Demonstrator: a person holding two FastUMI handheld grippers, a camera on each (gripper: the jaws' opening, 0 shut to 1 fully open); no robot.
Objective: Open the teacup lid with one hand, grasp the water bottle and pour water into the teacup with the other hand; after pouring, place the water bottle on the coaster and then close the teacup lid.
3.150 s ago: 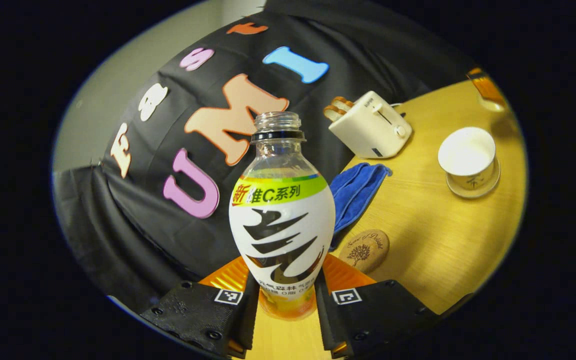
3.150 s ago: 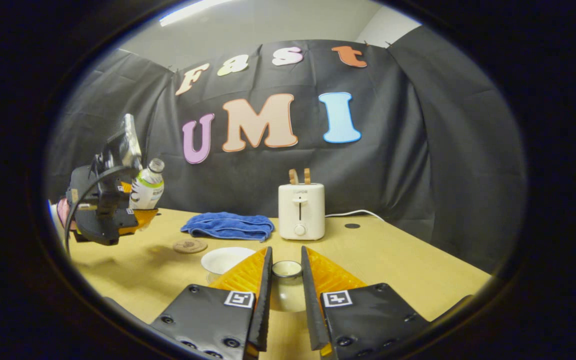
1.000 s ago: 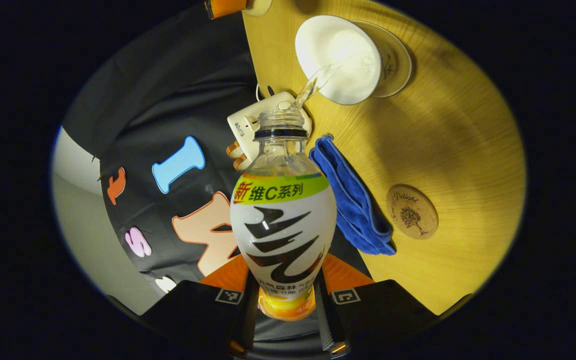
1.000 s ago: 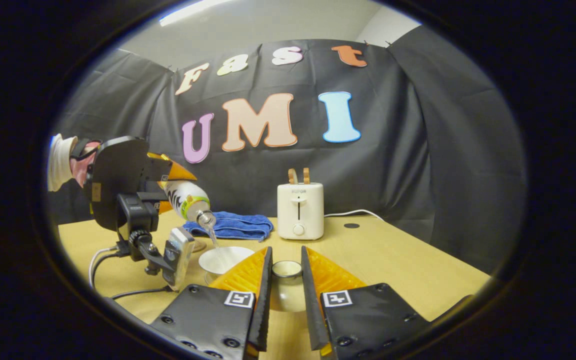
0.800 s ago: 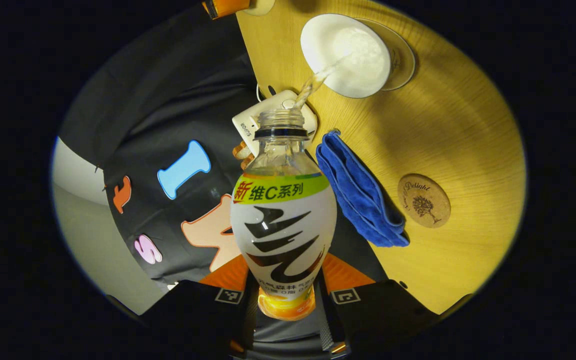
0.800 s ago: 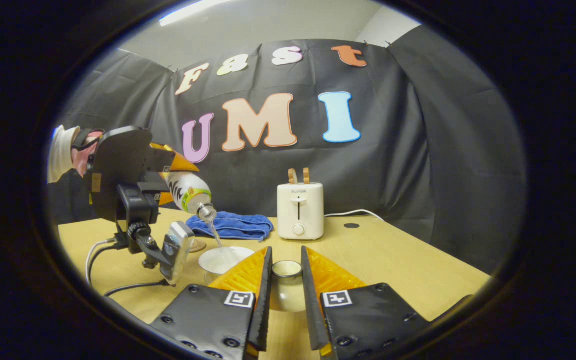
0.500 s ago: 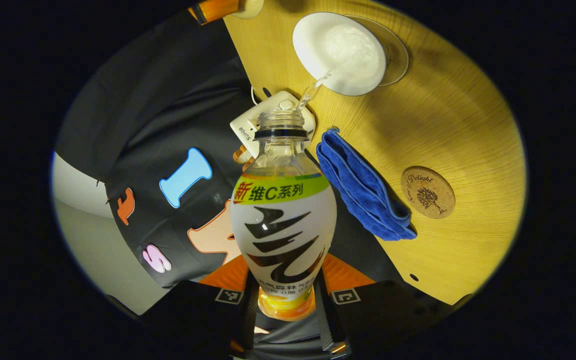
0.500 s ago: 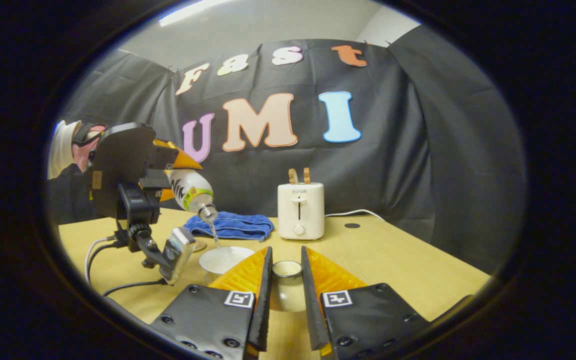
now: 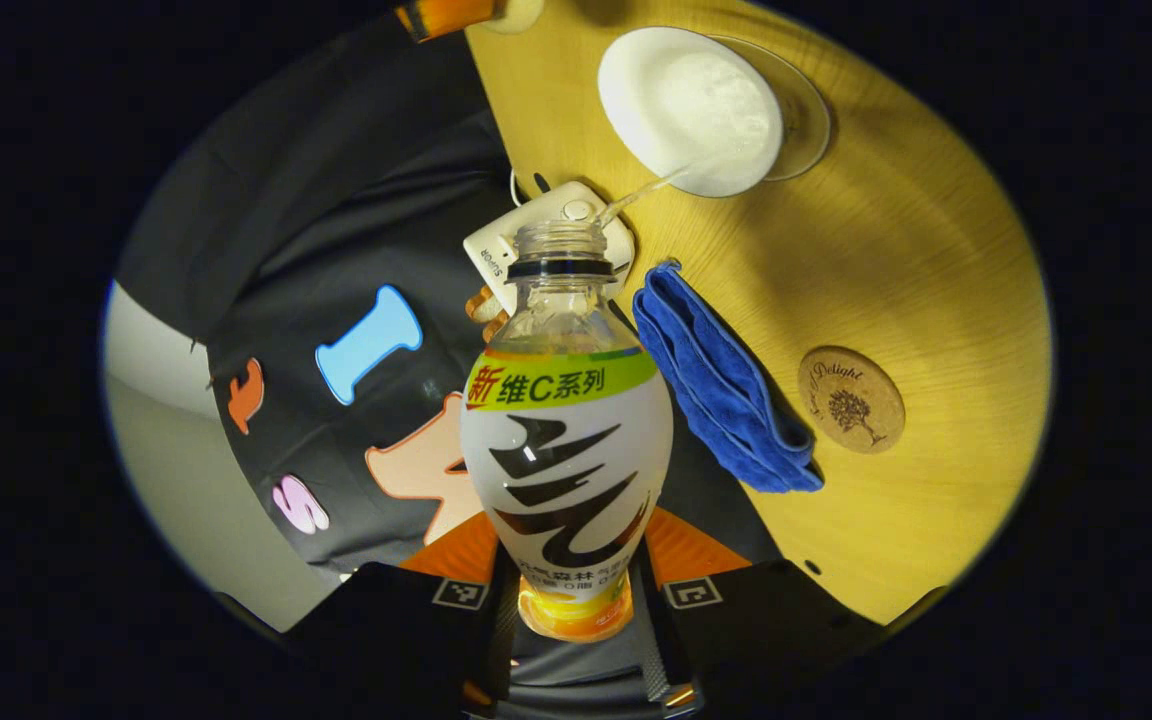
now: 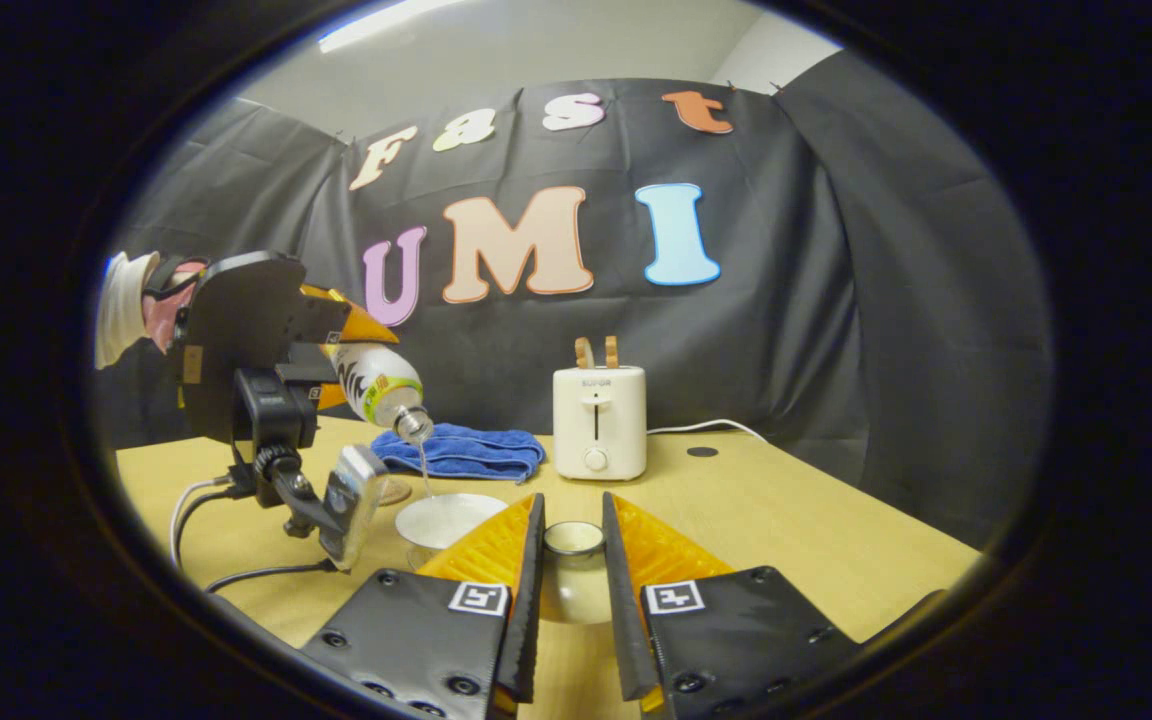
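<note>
The left gripper (image 9: 576, 600), jaws clamped on the tilted water bottle (image 9: 566, 450), streams water into the teacup (image 9: 691, 105), upper right. Right gripper (image 10: 564, 600) pinches the lid (image 10: 573, 570). Keeping the stream centred should avoid spills.

We see a white toaster (image 10: 599, 421) standing at the back of a wooden table (image 10: 796, 540), two bread slices in its slots, and a folded blue cloth (image 10: 461, 451) lying just left of it.

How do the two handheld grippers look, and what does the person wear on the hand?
The left gripper has a round black plate, a camera mount and a trailing cable. The right gripper has black bolted blocks carrying square black-and-white markers. The person's hand shows a white cuff.
</note>
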